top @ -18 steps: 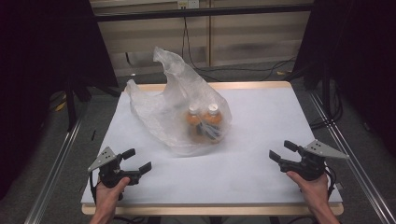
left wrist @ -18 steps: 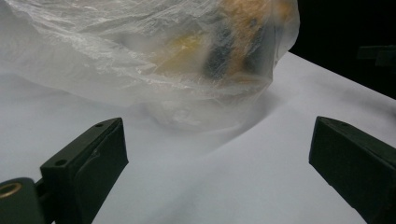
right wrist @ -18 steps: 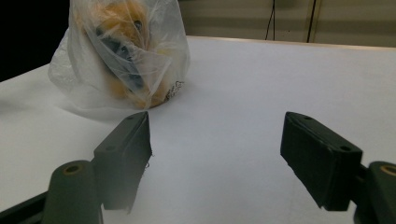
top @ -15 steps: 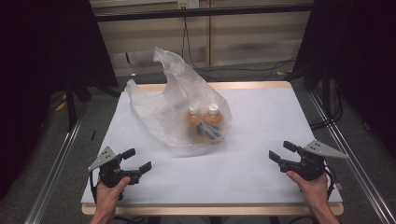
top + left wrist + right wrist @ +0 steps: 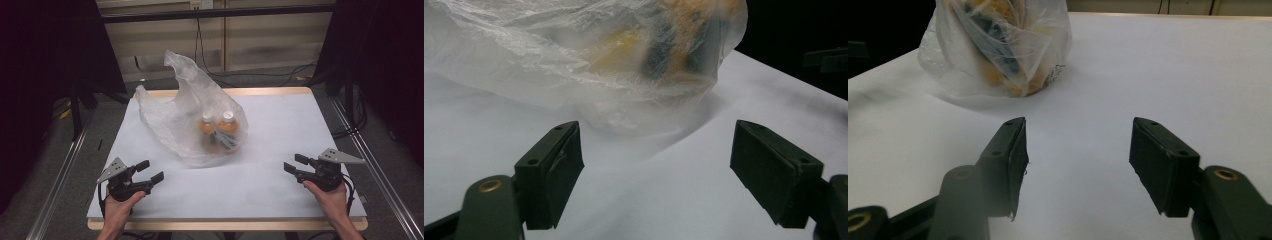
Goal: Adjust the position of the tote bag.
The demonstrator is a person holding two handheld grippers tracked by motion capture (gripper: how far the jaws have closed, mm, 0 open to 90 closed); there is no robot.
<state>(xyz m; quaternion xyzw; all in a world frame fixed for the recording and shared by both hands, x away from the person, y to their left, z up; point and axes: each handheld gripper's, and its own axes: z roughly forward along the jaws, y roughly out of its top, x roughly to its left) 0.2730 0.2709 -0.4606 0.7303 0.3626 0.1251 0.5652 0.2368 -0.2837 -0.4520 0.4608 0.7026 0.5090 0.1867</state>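
High view: the plastic bag [image 5: 192,122] holding two bottles [image 5: 219,131] sits mid-table, left of centre. It lies ahead of both grippers, nearer the left gripper [image 5: 149,171]; the right gripper [image 5: 295,163] is farther. Both have jaws apart, empty.

High view overhead; tool views low, sharing bag [image 5: 200,125].

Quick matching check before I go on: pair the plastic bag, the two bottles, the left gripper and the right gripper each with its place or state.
Things:
1. plastic bag
2. bottles
3. left gripper
4. right gripper

Places or states:
A. open, near right of the table
B. upright inside the bag
C. open, near left of the table
D. lying mid-table, handles raised

Pairs: 1-D, 2-B, 3-C, 4-A
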